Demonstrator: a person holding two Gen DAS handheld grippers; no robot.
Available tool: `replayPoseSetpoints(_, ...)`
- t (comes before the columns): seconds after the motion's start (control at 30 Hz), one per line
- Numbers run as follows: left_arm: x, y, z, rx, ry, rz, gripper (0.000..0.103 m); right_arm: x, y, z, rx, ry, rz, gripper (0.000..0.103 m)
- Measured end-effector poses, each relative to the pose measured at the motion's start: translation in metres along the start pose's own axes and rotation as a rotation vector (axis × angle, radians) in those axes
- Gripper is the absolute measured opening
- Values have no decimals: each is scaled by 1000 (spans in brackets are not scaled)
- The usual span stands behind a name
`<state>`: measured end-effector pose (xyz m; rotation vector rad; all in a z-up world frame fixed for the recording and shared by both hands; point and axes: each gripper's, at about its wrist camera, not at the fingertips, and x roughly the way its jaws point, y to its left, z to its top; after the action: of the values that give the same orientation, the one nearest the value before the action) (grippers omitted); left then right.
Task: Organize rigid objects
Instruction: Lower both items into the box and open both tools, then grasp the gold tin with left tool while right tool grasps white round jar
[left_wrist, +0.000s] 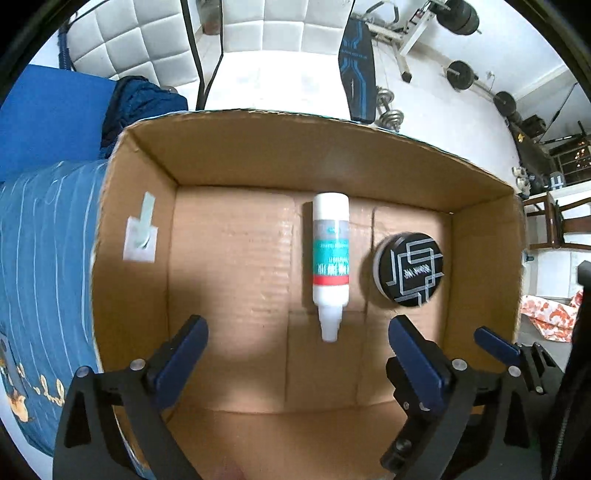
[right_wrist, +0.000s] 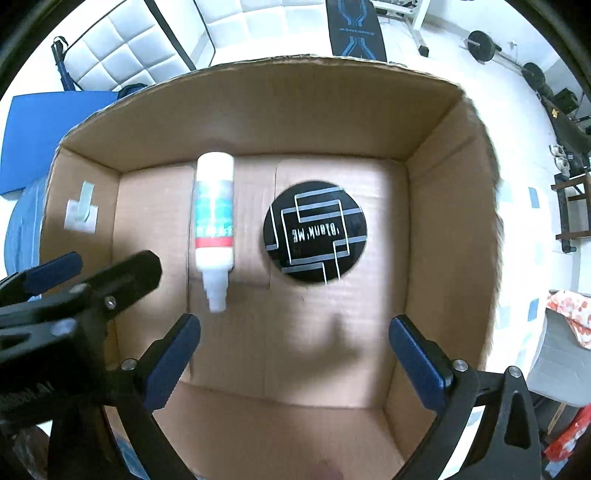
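Observation:
An open cardboard box (left_wrist: 258, 151) (right_wrist: 240, 122) holds two things on its floor. A white bottle with a teal and red label (left_wrist: 330, 251) (right_wrist: 214, 218) lies flat, nozzle towards me. A round black tin with silver line print (left_wrist: 410, 274) (right_wrist: 314, 231) lies to its right. My left gripper (left_wrist: 297, 343) is open and empty above the box floor, just short of the bottle's nozzle. My right gripper (right_wrist: 293, 341) is open and empty, just short of the tin. The left gripper also shows in the right wrist view (right_wrist: 88, 273), and a right fingertip (left_wrist: 495, 341) shows in the left wrist view.
The box sits on a blue patterned bedcover (left_wrist: 40, 258). A white label (left_wrist: 140, 236) is stuck on the box's left wall. A white quilted headboard (left_wrist: 122, 40), a weight bench (left_wrist: 356, 70) and barbell weights (left_wrist: 460, 74) stand beyond. An orange patterned cloth (left_wrist: 550, 314) lies at right.

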<state>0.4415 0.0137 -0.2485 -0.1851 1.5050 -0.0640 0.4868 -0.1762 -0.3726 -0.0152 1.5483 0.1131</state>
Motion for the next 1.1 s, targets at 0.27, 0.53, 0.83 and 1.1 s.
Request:
replayPoseSetpoints(0.27,-12,-9,-25,13,-119,63,100,-40,4,-50,24,-50,-19,103)
replayPoseSetpoints(0.53,-47,2,-74,15,-238,108,100,-93,4,-90,31,-163,-46,103)
replayPoseSetpoints(0.83,-99,5,-126,48,-359,117,100,-154,21,-142,15,-304,-78,103)
replayPoseSetpoints(1.1,-135,6,-157,66,-421,109,100,-186,23,-173,26,-355,-54,103)
